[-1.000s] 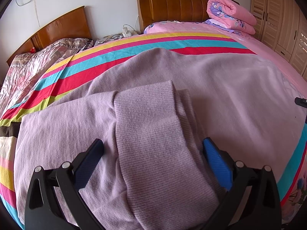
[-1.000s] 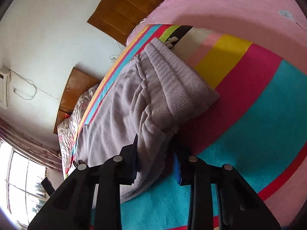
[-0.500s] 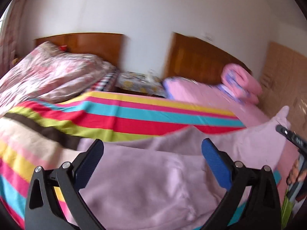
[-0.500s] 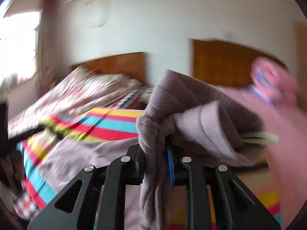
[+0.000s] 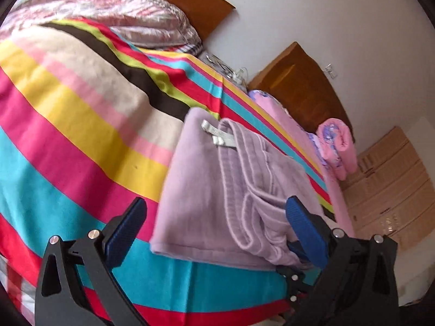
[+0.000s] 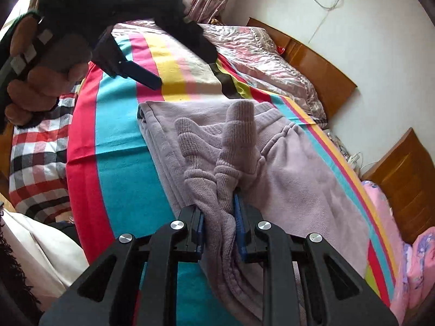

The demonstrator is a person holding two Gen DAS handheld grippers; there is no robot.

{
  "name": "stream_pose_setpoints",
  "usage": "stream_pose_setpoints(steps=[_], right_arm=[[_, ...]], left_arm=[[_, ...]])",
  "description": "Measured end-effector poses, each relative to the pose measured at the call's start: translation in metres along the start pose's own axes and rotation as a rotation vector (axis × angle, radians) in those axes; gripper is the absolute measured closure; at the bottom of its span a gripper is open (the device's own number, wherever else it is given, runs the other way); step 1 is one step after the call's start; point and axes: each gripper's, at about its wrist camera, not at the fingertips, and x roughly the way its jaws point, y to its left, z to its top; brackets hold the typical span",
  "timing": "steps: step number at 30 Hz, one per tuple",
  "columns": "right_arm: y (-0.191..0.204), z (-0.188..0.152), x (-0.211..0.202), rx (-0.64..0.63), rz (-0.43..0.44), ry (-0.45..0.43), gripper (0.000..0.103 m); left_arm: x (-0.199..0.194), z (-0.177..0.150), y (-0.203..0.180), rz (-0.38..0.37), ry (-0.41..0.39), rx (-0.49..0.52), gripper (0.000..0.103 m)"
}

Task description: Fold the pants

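Lilac knit pants [image 6: 217, 157] run toward twelve o'clock from the right claw [image 6: 218, 225], clamped on their cuffs; left claw [image 5: 214, 233] gapes empty.

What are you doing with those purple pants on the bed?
A person is folding lilac knit pants on a bed with a striped sheet. The right gripper is shut on the ribbed cuff ends, holding them over the rest of the pants. The left gripper hangs open above the folded pile and holds nothing; the person's hand carries it. The pants are already doubled over into a shorter bundle.
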Motion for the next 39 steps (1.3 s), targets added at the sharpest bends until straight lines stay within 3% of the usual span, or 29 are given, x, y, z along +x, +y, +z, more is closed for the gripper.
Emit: stream_pose_setpoints(steps=[4,8,9,12,14,15,19,21,23,24,27,32,34,37,39], right_arm=[[0.002,0.002,-0.008,-0.001,-0.019,-0.023,0.082],[0.0,0.002,-0.01,0.026,0.02,-0.026,0.076],[-0.004,0.0,-0.014,0.054,0.056,-0.022,0.075],[-0.042,-0.011,-0.041,0.252,0.287,-0.12,0.06],[-0.061,-0.016,-0.054,0.325,0.349,-0.169,0.05],[-0.068,-0.017,-0.056,0.335,0.341,-0.177,0.05],[-0.072,-0.01,-0.028,0.28,0.301,-0.051,0.053],[-0.066,-0.005,-0.014,0.245,0.338,-0.008,0.061],[-0.051,-0.004,-0.003,0.217,0.311,0.043,0.077],[-0.047,-0.004,0.002,0.211,0.313,0.054,0.077],[-0.048,-0.008,0.004,0.219,0.291,0.022,0.093],[-0.05,0.004,-0.038,0.178,0.273,-0.095,0.093],[-0.045,0.004,-0.04,0.146,0.281,-0.082,0.093],[-0.026,-0.006,-0.01,0.106,0.3,0.016,0.093],[-0.02,-0.014,0.003,0.127,0.322,0.029,0.085]], left_arm=[[0.016,-0.003,-0.022,-0.136,0.1,-0.003,0.001],[0.048,-0.003,-0.044,-0.123,0.255,0.027,0.001],[0.056,-0.002,-0.045,-0.098,0.284,0.019,0.001],[0.069,0.001,-0.043,-0.064,0.307,-0.005,0.001],[0.071,0.002,-0.037,-0.08,0.301,-0.031,0.001],[0.071,0.002,-0.033,-0.081,0.296,-0.039,0.001],[0.062,-0.002,-0.022,-0.115,0.263,-0.06,0.001],[0.058,-0.003,-0.015,-0.148,0.242,-0.09,0.001],[0.055,-0.004,-0.011,-0.162,0.23,-0.105,0.001],[0.053,-0.006,-0.01,-0.166,0.23,-0.107,0.001],[0.049,-0.008,-0.011,-0.171,0.23,-0.099,0.001],[0.047,-0.008,-0.009,-0.175,0.228,-0.102,0.001],[0.044,-0.008,-0.009,-0.177,0.222,-0.099,0.001],[0.046,-0.007,-0.01,-0.186,0.221,-0.099,0.001],[0.049,-0.011,-0.01,-0.177,0.231,-0.1,0.001]])
